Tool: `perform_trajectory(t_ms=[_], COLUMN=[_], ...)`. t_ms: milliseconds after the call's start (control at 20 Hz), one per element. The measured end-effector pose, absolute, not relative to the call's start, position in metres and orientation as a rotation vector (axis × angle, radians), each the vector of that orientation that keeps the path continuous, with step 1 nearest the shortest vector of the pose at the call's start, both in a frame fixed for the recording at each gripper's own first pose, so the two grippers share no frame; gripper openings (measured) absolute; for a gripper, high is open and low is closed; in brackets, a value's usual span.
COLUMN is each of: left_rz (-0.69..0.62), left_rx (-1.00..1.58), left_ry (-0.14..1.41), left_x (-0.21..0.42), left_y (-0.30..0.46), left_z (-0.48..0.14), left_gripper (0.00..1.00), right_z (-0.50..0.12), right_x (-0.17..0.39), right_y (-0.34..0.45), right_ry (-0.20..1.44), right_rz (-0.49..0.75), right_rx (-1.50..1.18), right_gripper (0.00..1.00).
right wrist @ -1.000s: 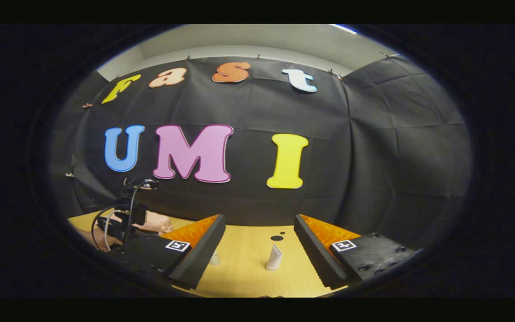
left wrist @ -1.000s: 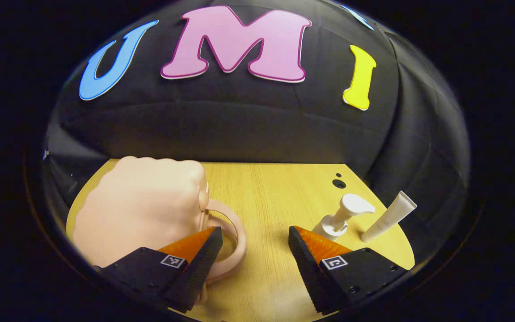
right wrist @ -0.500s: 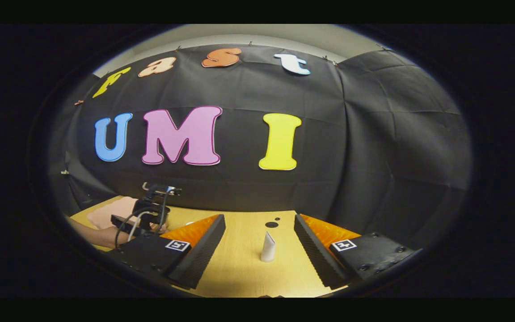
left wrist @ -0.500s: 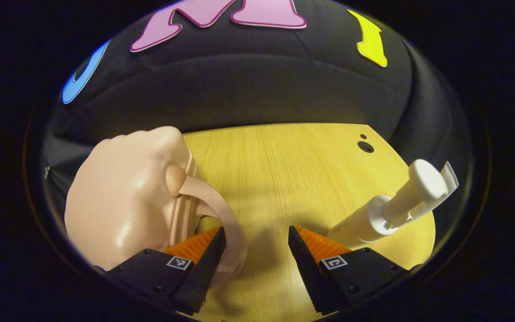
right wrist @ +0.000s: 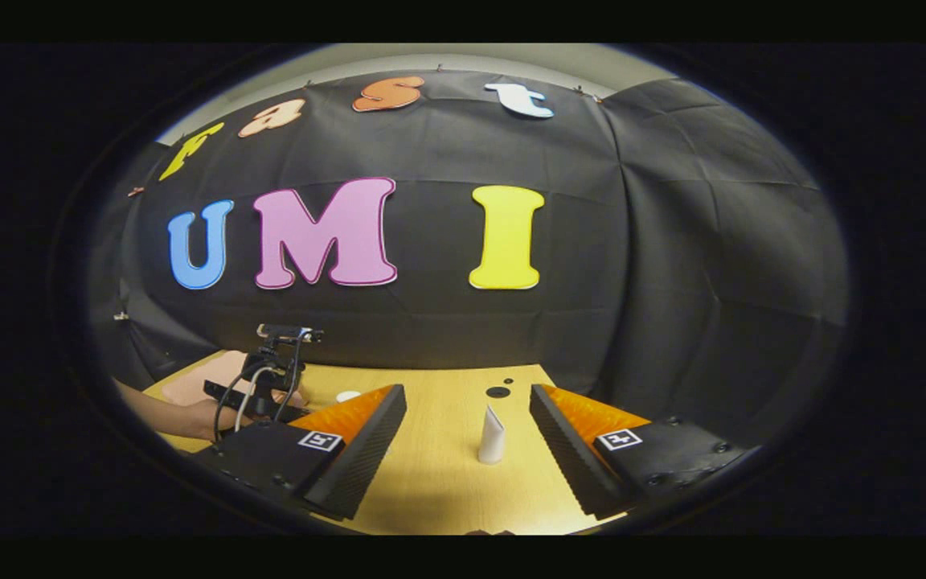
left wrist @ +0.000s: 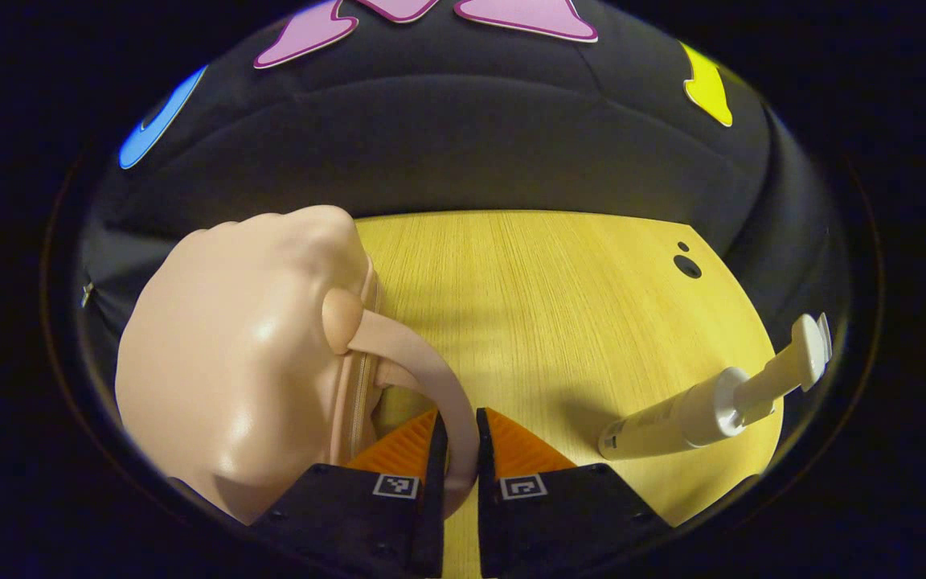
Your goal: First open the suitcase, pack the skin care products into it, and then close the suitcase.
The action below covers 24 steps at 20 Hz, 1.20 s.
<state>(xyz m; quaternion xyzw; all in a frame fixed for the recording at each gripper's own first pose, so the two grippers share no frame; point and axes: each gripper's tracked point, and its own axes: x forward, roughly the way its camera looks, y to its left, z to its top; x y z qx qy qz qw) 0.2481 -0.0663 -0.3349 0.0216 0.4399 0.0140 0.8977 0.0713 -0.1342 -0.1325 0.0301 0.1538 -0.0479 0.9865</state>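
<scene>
Left hand-held gripper [left wrist: 456, 450] clamped on suitcase handle [left wrist: 423, 374], purpose: lift lid of pink suitcase [left wrist: 230, 362]. Right hand-held gripper [right wrist: 467, 438] wide, empty, idle above worktop [left wrist: 543, 289], facing tube [right wrist: 492, 434]. Pump bottle [left wrist: 712, 402] on side, awaiting packing.

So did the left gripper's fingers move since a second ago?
Yes. The left gripper was open wide beside the suitcase; now its fingers have closed together on the pink handle, which arches over the table.

No legible text — pump bottle [left wrist: 672, 418] print blurred.
</scene>
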Motion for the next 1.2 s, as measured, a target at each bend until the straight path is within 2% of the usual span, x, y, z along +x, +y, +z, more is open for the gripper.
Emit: perform_trajectory(t_ms=[250,300,400,600,800,900,950,1000,1100,1150,1200], left_rz=[0.022,0.027,0.045,0.066,0.128,0.147,0.157,0.179,0.217,0.238,0.260], left_rx=[0.027,-0.008,-0.054,-0.073,-0.131,-0.089,-0.061,-0.024,0.054,0.089,0.127], left_ry=[0.852,0.836,0.799,0.753,0.703,0.684,0.680,0.678,0.685,0.695,0.706], left_x=[0.246,0.245,0.247,0.253,0.261,0.264,0.266,0.267,0.268,0.267,0.266], left_y=[-0.067,-0.065,-0.053,-0.009,0.063,0.105,0.127,0.152,0.203,0.229,0.256], left_z=[-0.273,-0.257,-0.223,-0.147,-0.094,-0.074,-0.065,-0.058,-0.050,-0.052,-0.055], left_gripper=[0.18,0.22,0.17,0.16,0.16,0.15,0.19,0.14,0.14,0.10,0.14], right_z=[-0.120,-0.118,-0.114,-0.103,-0.095,-0.090,-0.087,-0.086,-0.084,-0.083,-0.081], right_x=[0.078,0.079,0.081,0.086,0.086,0.085,0.085,0.085,0.084,0.083,0.082], right_y=[-0.123,-0.119,-0.110,-0.091,-0.073,-0.067,-0.067,-0.067,-0.067,-0.068,-0.070], right_ry=[0.280,0.272,0.262,0.240,0.234,0.230,0.224,0.218,0.223,0.222,0.223], right_rz=[-0.054,-0.043,-0.018,0.013,0.047,0.054,0.048,0.043,0.027,0.013,-0.007], right_rx=[0.078,0.081,0.090,0.120,0.153,0.152,0.139,0.128,0.122,0.115,0.108], right_gripper=[0.98,0.98,0.98,0.99,0.98,0.98,0.98,0.98,0.97,0.98,0.98])
